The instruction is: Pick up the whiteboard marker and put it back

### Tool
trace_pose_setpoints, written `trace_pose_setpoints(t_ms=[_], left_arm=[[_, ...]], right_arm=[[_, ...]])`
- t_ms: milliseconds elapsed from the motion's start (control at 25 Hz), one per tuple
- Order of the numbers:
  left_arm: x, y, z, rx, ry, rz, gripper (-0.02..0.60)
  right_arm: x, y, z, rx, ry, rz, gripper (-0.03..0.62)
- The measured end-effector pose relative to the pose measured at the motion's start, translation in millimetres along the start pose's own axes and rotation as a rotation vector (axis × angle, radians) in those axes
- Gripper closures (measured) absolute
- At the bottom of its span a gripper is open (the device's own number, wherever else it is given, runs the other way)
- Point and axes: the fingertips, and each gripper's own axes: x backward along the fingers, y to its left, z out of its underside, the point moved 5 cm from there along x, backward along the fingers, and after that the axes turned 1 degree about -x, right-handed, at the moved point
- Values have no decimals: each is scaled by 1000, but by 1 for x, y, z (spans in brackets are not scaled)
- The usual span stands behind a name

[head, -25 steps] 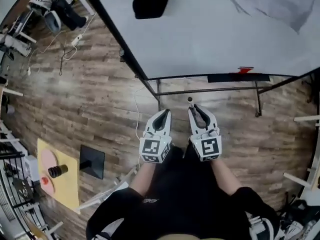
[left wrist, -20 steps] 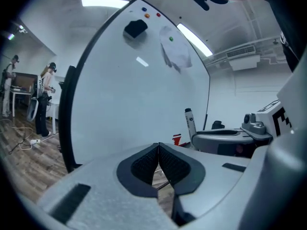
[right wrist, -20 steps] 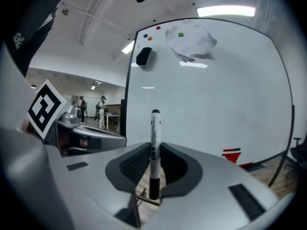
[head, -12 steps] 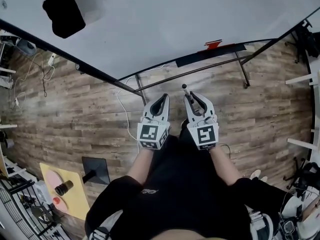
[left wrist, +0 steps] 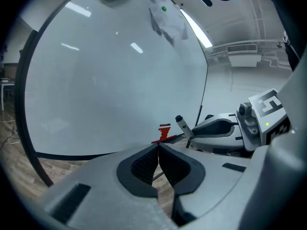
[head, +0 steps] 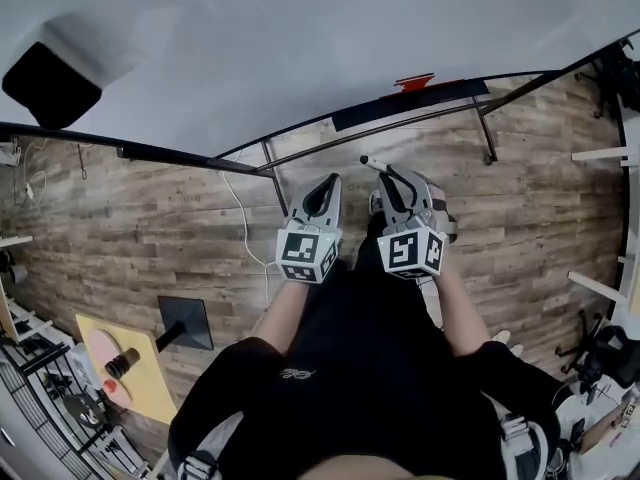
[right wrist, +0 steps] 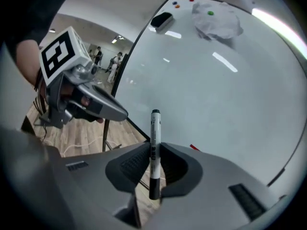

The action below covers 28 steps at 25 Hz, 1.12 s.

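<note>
A white whiteboard marker with black ends (right wrist: pixel 154 147) stands upright between the jaws of my right gripper (right wrist: pixel 154 150), which is shut on its barrel. In the head view the marker (head: pixel 376 164) sticks out up and left from the right gripper (head: pixel 394 177), just short of the whiteboard's black tray (head: pixel 410 109). A red item (head: pixel 414 81) lies on that tray. My left gripper (head: pixel 324 186) is beside the right one, its jaws shut and empty (left wrist: pixel 158 146). The left gripper view shows the marker (left wrist: pixel 183 125) in front of the whiteboard (left wrist: pixel 105 80).
A black eraser (head: pixel 50 84) and a crumpled white sheet (right wrist: pixel 216 20) cling to the board. The board's metal stand legs (head: pixel 270 173) rise from the wooden floor. A white cable (head: pixel 243 236), a black base plate (head: pixel 186 323) and a yellow board (head: pixel 125 373) lie at lower left.
Both grippers have moved forward toward the whiteboard's tray. The right gripper has rolled, so the marker now leans up and left. The board fills more of the top of the view.
</note>
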Motion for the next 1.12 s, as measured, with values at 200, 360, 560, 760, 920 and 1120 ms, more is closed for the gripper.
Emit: trace_pose_setpoints(t_ms=[200,360,560,760,920,1120], left_arm=[[-48,3,7,44,34,-55,574],[-73,13,11,70,42,-105,574],[-91,13,17,120,24,-175,574],[-99,20,25,160,12,-245,574],[-105,23,34,167,25,-283,574],[-107,18,45,195,37,-320,574]], right_arm=[[-39,-39,23,199,88,-84,537],[-72,-57,34,338,128,-138,537],[-99,-65,46,597,151,-211,537],[-121,-63,57,712,165,-273,537],[-136,-60,65,743,177,-317,537],[-151,-58,73,756,190,-347,537]])
